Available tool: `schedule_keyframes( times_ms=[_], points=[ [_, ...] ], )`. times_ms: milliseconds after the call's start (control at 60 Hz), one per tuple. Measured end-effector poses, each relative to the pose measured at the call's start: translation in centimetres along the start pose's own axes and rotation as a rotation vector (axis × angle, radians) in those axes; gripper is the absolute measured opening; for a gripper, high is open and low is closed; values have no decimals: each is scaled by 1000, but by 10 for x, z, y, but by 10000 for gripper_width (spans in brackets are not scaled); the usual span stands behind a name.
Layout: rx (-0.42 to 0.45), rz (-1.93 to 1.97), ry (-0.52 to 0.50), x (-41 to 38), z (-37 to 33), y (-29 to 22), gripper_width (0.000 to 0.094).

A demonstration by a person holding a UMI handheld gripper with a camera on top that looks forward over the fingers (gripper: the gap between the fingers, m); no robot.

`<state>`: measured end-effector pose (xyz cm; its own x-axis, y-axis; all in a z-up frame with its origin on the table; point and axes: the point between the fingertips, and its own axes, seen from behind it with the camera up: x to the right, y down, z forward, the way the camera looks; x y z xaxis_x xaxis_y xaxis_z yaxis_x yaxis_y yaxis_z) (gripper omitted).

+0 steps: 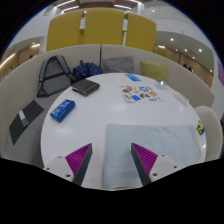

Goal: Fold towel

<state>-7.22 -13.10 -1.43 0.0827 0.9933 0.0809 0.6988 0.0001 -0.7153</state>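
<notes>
The gripper (112, 160) hovers with its 2 fingers spread and empty above the near edge of the flat towel (150, 133), apparently lined up to pinch that edge for folding

Towel (150, 133): pale grey-white cloth, close in tone to the white table (110, 105) under it. Lies flat, spread out in a roughly rectangular sheet, no visible fold. Surface shows faint weave texture and mild wrinkling; no pattern discernible.

Position relative to claw (113, 158): directly ahead of the fingertips and extending to the right-hand side of them. Near edge runs just beyond the tips, with the right finger's tip at or over the near edge; contact cannot be determined. Far edge reaches toward the table's middle. Right edge lies close to the table rim.
</notes>
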Motion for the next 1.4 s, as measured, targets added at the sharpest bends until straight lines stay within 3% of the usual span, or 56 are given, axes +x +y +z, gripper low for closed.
schedule_keyframes(
  times_ms=[83,117,217,317,467,617,783,1050,1100,1250,1400],
  points=[
    [-12,45,-14,0,10,4,767],
    [-9,47,-5,3,12,4,683],
    [4,-29,58,16,17,-1,45],
    [-35,-43,55,7,12,2,26],
    [-94,23,-69,-39,-15,1,25],
    [-16,83,-125,-37,-54,-49,24],
    [51,151,-75,54,-75,-92,25],
    [-4,160,47,208,-23,-41,65],
    [-32,148,55,222,-12,-26,165],
    [-50,119,114,266,-14,-10,866],
    [-23,155,108,283,-81,-28,862]
  ],
)
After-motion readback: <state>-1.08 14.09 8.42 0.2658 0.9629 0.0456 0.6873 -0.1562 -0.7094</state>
